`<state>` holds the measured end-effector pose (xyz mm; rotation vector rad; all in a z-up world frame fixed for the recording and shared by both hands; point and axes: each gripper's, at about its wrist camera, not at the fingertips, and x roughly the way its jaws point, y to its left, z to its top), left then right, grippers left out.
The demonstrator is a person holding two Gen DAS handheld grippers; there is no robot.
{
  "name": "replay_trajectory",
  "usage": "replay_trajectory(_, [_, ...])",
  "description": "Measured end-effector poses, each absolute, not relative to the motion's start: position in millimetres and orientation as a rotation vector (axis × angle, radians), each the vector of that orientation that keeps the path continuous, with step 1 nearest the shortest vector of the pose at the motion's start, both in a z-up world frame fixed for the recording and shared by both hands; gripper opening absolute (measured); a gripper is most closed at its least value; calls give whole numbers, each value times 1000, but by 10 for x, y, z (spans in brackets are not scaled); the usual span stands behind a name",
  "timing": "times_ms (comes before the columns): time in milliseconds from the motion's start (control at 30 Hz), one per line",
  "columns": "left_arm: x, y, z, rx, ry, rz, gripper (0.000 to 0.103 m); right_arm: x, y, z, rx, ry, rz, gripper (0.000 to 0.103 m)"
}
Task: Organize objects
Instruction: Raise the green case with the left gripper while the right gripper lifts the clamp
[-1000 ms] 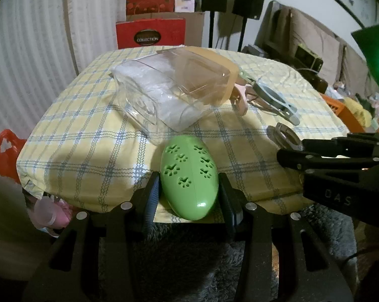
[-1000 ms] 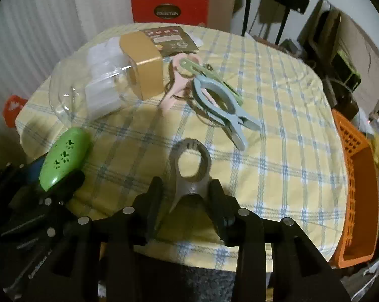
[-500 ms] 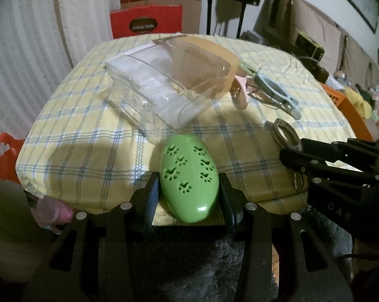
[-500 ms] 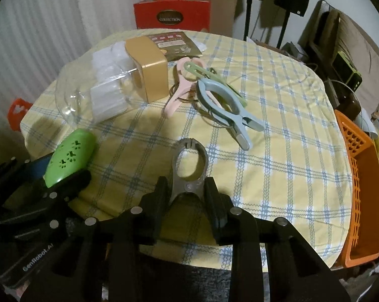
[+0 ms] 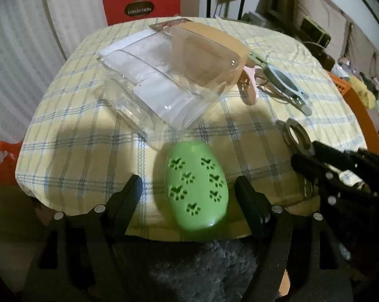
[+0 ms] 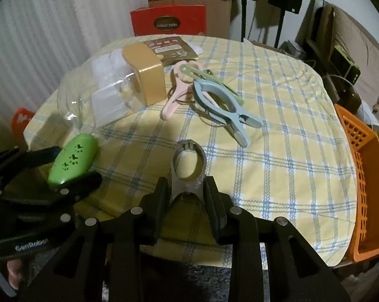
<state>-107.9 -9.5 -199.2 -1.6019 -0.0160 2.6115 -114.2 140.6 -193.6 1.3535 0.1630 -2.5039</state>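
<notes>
Green plastic fills the near edge of our left view: the oval case with paw-print cut-outs (image 5: 196, 190) lies on the checked tablecloth (image 5: 76, 136) close to the table's front edge, between the fingers of our left gripper (image 5: 189, 193). Those jaws are opening, with bare cloth showing on both sides of the case, so we no longer grip it. Our worry is that the case sits so near the edge that a brush from a finger as we pull away could roll it off onto the dark rug (image 5: 194, 264) below.

To the right, our right gripper (image 6: 186, 196) is clamped on the handles of the grey clothes peg (image 6: 188, 168), its ring end pointing away across the cloth. The pads bear on the sloping handles, so we judge the peg could twist or slip out when lifted.

Farther back, the clear plastic container (image 5: 164, 80) with the tan lid (image 6: 145, 73) lies on its side. Beside it rests the cluster of pink peg (image 6: 175, 90), green peg (image 6: 209, 78) and blue peg (image 6: 224, 108), well apart from both grippers. Beyond the table's right edge stands the orange basket (image 6: 365, 171).
</notes>
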Motion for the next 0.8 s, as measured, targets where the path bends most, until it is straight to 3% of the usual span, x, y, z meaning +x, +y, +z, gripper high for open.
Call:
replay_trajectory(33, [-1094, -97, -1989, -1607, -17, 2612, 69, -1143, 1410, -1936, 1354, 167, -2504, 29])
replay_trajectory(133, [-1099, -87, -1959, -1606, 18, 2604, 42, -1141, 1427, -1938, 1356, 152, -2507, 29])
replay_trajectory(800, [-922, -267, -1832, -1493, -14, 2713, 42, -1081, 1501, -1842, 1310, 65, -2551, 26])
